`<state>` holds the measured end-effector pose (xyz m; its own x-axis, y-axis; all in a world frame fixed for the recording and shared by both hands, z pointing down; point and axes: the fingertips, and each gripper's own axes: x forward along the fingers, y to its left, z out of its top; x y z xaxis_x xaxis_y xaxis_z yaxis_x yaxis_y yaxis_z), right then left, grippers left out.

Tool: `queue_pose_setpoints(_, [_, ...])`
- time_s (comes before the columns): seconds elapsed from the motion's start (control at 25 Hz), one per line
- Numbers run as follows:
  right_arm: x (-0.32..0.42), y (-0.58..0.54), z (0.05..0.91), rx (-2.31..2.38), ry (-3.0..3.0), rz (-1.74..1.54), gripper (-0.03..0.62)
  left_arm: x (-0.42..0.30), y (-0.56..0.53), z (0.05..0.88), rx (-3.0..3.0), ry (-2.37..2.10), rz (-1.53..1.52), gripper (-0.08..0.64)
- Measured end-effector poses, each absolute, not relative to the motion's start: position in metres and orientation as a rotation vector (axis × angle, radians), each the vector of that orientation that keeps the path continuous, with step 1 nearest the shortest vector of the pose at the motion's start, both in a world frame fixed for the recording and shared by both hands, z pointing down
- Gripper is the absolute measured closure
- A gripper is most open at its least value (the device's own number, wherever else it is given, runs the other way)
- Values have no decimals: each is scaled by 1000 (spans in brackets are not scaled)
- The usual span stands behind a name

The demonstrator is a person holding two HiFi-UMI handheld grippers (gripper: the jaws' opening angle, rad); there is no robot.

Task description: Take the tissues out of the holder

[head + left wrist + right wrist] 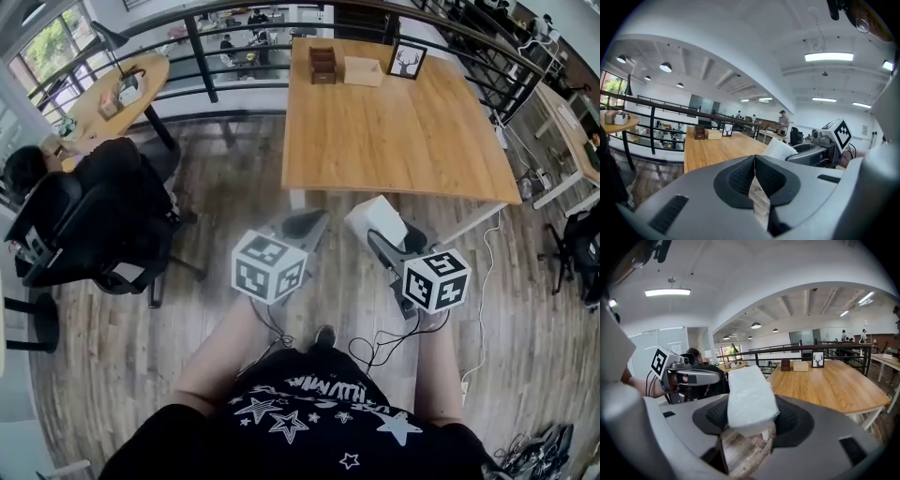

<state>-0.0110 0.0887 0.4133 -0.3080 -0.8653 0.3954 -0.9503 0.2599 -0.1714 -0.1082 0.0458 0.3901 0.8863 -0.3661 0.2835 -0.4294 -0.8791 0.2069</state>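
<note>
My right gripper (382, 236) is shut on a white pack of tissues (374, 219), held in the air in front of the person and short of the wooden table (403, 141). In the right gripper view the pack (749, 399) sits wedged between the dark pads and sticks out forward. The light wooden tissue holder (363, 71) stands at the table's far edge, well away from both grippers. Beside the right one, my left gripper (306, 224) is shut with nothing in it; its pads (740, 176) meet in the left gripper view.
A dark brown box (322, 65) and a framed deer picture (407, 60) flank the holder. A black railing (206, 66) runs behind the table. A person in a black chair (84, 220) sits at the left. Cables (483, 281) trail on the wooden floor at the right.
</note>
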Motion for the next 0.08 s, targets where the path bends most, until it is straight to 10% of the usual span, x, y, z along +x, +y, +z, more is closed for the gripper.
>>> queue_pose_setpoints(0.08, [-24, 93, 418, 1704, -2307, 564, 324, -119, 49, 394, 2797, -587, 346, 546])
